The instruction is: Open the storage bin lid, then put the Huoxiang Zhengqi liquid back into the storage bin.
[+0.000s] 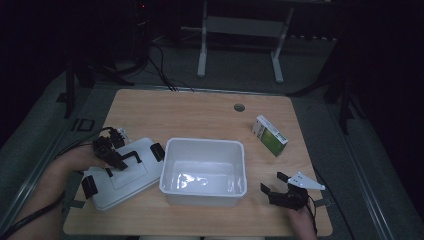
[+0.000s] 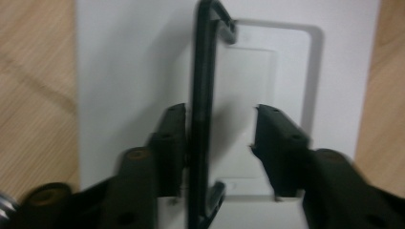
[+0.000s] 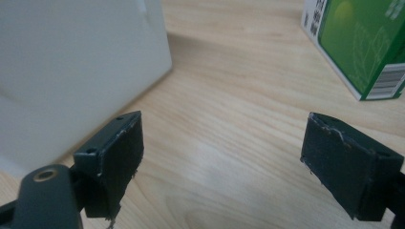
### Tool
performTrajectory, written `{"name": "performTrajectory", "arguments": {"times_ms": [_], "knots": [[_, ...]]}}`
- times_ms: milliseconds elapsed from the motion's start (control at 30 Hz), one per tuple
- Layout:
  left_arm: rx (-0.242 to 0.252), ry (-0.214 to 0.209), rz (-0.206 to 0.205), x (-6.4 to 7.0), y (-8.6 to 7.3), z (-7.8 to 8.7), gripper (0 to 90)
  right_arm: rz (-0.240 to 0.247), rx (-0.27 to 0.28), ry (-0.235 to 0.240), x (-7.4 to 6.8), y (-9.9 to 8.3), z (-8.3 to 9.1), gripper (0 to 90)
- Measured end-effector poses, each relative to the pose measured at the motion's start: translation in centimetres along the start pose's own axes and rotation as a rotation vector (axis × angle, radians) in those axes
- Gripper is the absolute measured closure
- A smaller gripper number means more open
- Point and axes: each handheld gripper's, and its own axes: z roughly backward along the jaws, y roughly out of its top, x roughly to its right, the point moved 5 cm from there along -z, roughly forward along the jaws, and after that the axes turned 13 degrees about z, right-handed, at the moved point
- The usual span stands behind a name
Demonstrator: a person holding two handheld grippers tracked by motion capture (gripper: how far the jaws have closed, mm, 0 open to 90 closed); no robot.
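On the left of the worktop (image 1: pixel 200 107) lies a white lid (image 1: pixel 120 172) with black clips at its ends and a thin black handle (image 2: pixel 203 114) on top. The lid leans against the side of the open white box (image 1: pixel 204 171). The left gripper (image 1: pixel 111 156) sits over the lid with its jaws apart, one on each side of the handle. In the left gripper view one jaw seems to touch the handle while the other stands off, so the grip is lopsided. If the jaws close like this, the thin handle could slide or twist out, and the lid could tip when lifted. The lid's edge could also bump the box wall and push the box along. The box in the middle is empty. Farther right, the right gripper (image 1: pixel 284 191) rests low near the front edge with its jaws wide apart, holding nothing. It is close to the box corner, so a quick move could knock it. At the back right stands a green and white carton (image 1: pixel 270 135), well apart from both hands
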Motion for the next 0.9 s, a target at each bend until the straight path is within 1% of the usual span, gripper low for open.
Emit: {"name": "performTrajectory", "arguments": {"times_ms": [33,67,100,133,167,233,300,333,433,467,500,533,567,600,633,667,700,733,767,833,867,900], "knots": [[0.007,-0.003,0.013,-0.1,-0.1,0.0,48.0,-0.027,0.017,0.01,0.0,0.2,0.2,14.1],[0.016,-0.006,0.02,-0.2,-0.2,0.1,43.1,-0.027,0.022,0.006,0.1,0.4,0.3,14.1],[0.031,-0.001,0.029,-0.4,-0.2,0.1,43.0,-0.017,0.016,-0.006,0.3,0.6,0.4,14.1],[0.038,-0.005,0.041,-0.4,-0.3,0.1,41.1,-0.011,0.007,-0.014,0.4,0.7,0.4,14.1],[0.043,-0.008,0.041,-0.5,-0.4,0.2,37.3,-0.021,-0.003,-0.007,0.6,0.8,0.5,14.2],[0.05,-0.013,0.047,-0.5,-0.6,0.2,37.2,-0.051,-0.011,-0.006,1.1,1.0,0.6,14.1],[0.049,-0.003,0.052,-0.6,-0.7,0.3,35.4,-0.065,-0.012,-0.02,1.7,1.3,0.8,14.0],[0.059,-0.008,0.061,-0.7,-0.7,0.4,35.4,-0.069,-0.012,-0.031,2.0,1.5,0.9,13.1],[0.074,-0.005,0.063,-0.8,-0.8,0.7,35.4,-0.048,-0.015,-0.051,2.7,2.1,1.1,12.0],[0.075,-0.007,0.062,-0.8,-0.8,0.7,35.4,-0.052,-0.011,-0.037,2.9,2.3,1.1,12.0],[0.077,0.003,0.057,-0.8,-0.8,0.8,35.4,-0.055,-0.005,-0.033,3.1,2.5,1.2,11.9],[0.076,0.0,0.057,-0.8,-0.8,0.9,35.4,-0.054,-0.007,-0.042,3.3,2.7,1.1,11.9],[0.078,-0.008,0.06,-0.8,-0.8,0.9,35.4,-0.052,-0.007,-0.036,3.5,2.9,1.1,11.9],[0.081,0.001,0.058,-0.8,-0.8,1.1,35.4,-0.049,-0.004,-0.039,3.8,3.0,1.0,11.9],[0.081,0.001,0.058,-0.8,-0.8,1.1,34.8,-0.049,-0.004,-0.039,3.8,3.0,1.0,11.9],[0.088,-0.018,0.058,-0.7,-0.8,1.2,34.8,-0.044,-0.006,-0.041,4.0,3.2,1.0,11.9],[0.091,-0.032,0.06,-0.6,-0.8,1.3,32.6,-0.04,-0.002,-0.039,4.3,3.4,0.9,11.9],[0.092,-0.026,0.061,-0.6,-0.7,1.4,32.6,-0.037,-0.003,-0.045,4.6,3.6,0.8,11.9],[0.086,-0.022,0.065,-0.7,-0.8,1.4,32.6,-0.038,-0.005,-0.048,4.8,3.7,0.8,11.9],[0.074,-0.015,0.062,-0.7,-0.9,1.3,32.7,-0.039,-0.007,-0.043,5.4,4.0,0.6,11.9],[0.073,-0.014,0.062,-0.6,-0.9,1.3,32.7,-0.037,-0.011,-0.051,5.8,4.1,0.4,12.0],[0.072,-0.015,0.063,-0.6,-1.0,1.3,32.7,-0.037,-0.012,-0.048,6.1,4.3,0.3,13.0]]}}
